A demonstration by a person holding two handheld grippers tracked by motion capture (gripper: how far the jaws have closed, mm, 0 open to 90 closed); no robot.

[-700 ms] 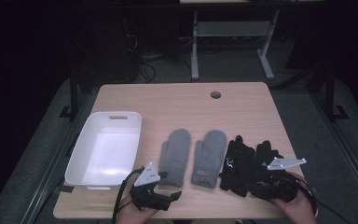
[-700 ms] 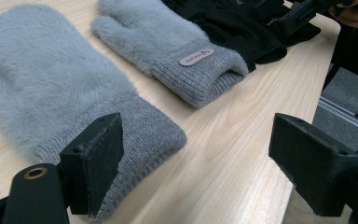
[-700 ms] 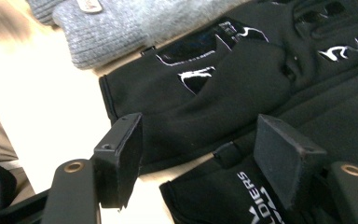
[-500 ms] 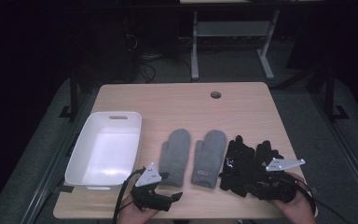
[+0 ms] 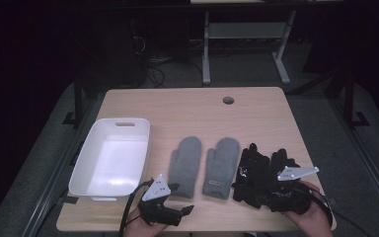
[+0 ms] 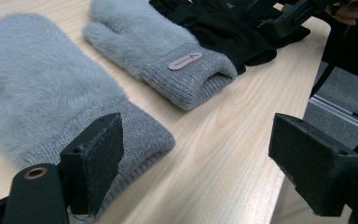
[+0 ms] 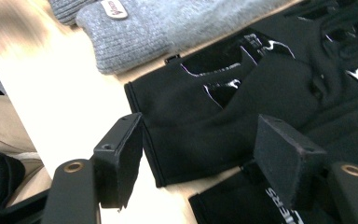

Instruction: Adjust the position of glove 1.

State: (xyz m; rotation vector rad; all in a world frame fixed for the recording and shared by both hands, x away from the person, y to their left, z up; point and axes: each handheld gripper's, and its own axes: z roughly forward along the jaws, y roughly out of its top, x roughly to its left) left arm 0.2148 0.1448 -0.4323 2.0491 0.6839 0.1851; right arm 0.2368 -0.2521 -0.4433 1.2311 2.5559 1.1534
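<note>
Table (image 5: 187, 106): light wood top with a round hole near its far edge; everything below lies on it.
Tub (image 5: 88, 163): white, rectangular, with a handle slot in its far wall; it sits at the left of the table, just beside the left mitten but apart from it.
Black gloves (image 5: 256, 170): a dark heap at the right of the table, fingers pointing away from the person; its left edge touches or nearly touches the right mitten; in the right gripper view the cuffs (image 7: 223, 121) lie flat, one partly over the other, with white lettering on them.
Left mitten (image 5: 186, 160): grey and fluffy, flat on the wood, ribbed cuff toward the person; in the left gripper view its cuff (image 6: 135, 135) lies just behind the left jaw.
Right mitten (image 5: 221, 163): the same grey, just beside its partner; a small pale tag sits on the cuff (image 6: 186, 60).
Right gripper (image 5: 276, 190): held at the near right edge, low over the black gloves; its jaws are spread wide, with a black cuff lying between them in the right gripper view (image 7: 198, 161); the pads do not press on it.
Left gripper (image 5: 180, 205): held at the near edge in front of the left mitten; jaws spread wide, bare wood between them (image 6: 196, 172); nothing pinched.
</note>
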